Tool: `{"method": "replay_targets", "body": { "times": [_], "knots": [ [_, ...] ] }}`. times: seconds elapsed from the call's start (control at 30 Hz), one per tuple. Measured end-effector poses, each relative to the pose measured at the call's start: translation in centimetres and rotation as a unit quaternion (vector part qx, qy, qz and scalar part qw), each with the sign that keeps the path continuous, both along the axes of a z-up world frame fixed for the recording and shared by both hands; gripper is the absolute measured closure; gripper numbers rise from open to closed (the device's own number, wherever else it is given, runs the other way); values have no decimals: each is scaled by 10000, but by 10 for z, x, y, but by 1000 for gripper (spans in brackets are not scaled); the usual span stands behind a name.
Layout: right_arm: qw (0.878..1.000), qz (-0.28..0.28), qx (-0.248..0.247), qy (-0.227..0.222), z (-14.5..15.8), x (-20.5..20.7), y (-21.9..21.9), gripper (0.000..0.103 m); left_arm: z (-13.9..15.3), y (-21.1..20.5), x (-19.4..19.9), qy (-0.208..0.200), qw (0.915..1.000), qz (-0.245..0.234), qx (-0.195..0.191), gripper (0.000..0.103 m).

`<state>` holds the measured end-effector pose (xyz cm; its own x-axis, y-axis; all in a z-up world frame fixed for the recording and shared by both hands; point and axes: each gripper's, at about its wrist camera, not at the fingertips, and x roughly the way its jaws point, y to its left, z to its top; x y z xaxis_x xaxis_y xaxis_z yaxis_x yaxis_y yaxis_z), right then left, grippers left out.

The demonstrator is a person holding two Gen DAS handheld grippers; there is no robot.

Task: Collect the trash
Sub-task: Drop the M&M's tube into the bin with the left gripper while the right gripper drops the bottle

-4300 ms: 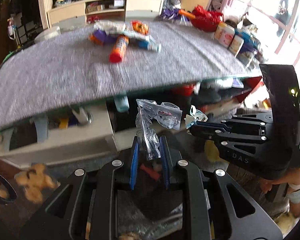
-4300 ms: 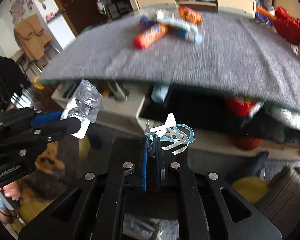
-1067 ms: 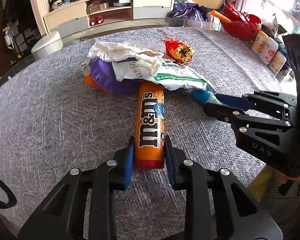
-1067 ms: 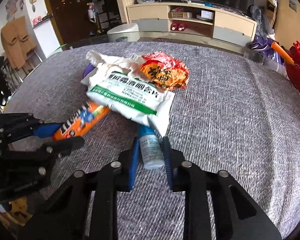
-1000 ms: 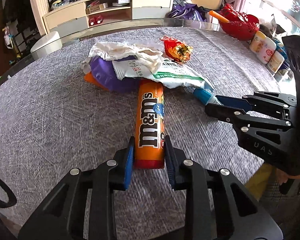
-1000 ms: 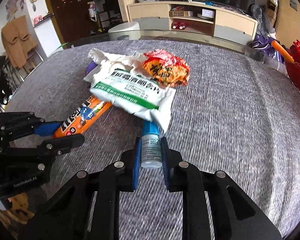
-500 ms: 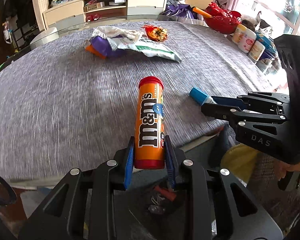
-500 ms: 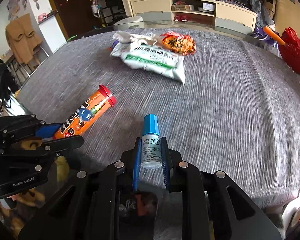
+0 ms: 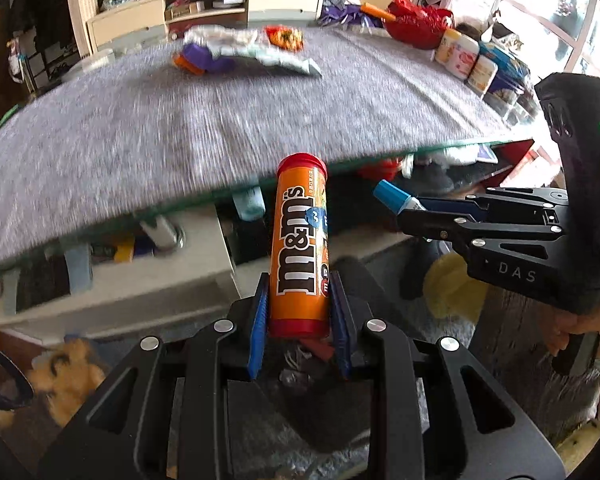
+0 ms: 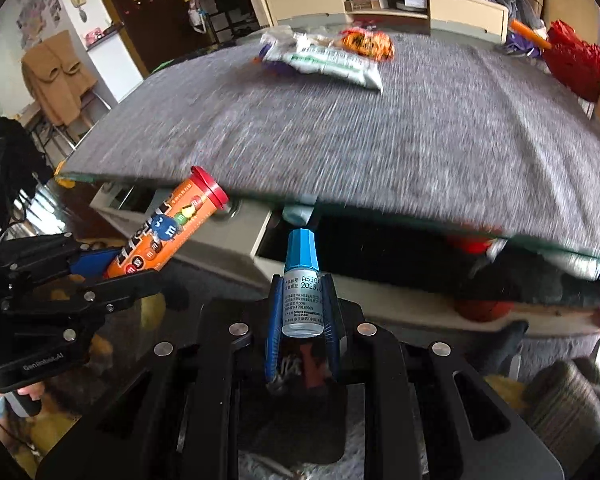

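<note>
Table (image 9: 228, 128): grey woven cloth over a glass top, filling the upper half of both views, motion-blurred. Under it a cream drawer unit (image 9: 204, 276) with clutter. Behind the table, top centre, a cream TV cabinet (image 10: 388, 4). Dark door (image 10: 140, 12) in the upper left of the right view, window (image 9: 572, 12) in the upper right of the left view.

Trash left on the table: one pile (image 9: 240, 50) at the far edge. Countable in it: 1 white-green bag (image 10: 332, 64), 1 orange-red wrapper (image 10: 366, 42), 1 purple item (image 9: 208, 60). The rest is too blurred to count.

Red basket (image 9: 416, 26) plus a few jars (image 9: 468, 60) at the right edge.

Left gripper (image 9: 300, 320) is clamped on 1 M&M's tube (image 9: 300, 248), red cap up, held off the table near its front edge, bottom centre.

Right gripper (image 10: 300, 320) is clamped on 1 small bottle (image 10: 302, 280), blue cap up, also held in front of the table edge.
</note>
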<state>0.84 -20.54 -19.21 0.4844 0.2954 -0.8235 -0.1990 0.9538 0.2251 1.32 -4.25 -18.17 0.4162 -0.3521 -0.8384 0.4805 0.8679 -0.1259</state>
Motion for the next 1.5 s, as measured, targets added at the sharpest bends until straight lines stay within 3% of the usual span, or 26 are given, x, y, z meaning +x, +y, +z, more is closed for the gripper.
{"method": "replay_targets", "body": {
  "times": [0.5, 0.9, 0.97, 1.03, 1.1, 1.2, 1.3, 1.37, 1.5],
  "knots": [
    [9973, -3, 149, 717, -64, -33, 13, 83, -80, 9, -42, 885, 9960, 69, 114, 77],
    [9963, 57, 165, 837, -70, -32, 16, 81, -94, 9, -42, 1107, 9937, 62, 142, 77],
    [9961, 15, 171, 869, -72, -30, 15, 80, -97, 10, -40, 1188, 9929, 62, 91, 69],
    [9959, -46, 130, 896, -73, -29, 13, 74, -99, 10, -40, 1216, 9925, 62, 116, 58],
    [9959, -146, 53, 895, -75, -28, 11, 37, -99, 9, -40, 1193, 9927, 61, 184, 50],
    [9957, -230, 3, 901, -76, -28, 8, 31, -100, 9, -38, 1166, 9928, 74, 270, 36],
    [9950, -321, -63, 941, -78, -26, 5, 18, -99, 7, -38, 1125, 9928, 74, 400, 26],
    [9946, -332, 13, 980, -78, -25, 4, 16, -98, 7, -37, 1100, 9929, 64, 457, 17],
    [9942, -346, 153, 1006, -75, -23, 1, 14, -92, 5, -35, 1042, 9932, 36, 515, 10]
  ]
}}
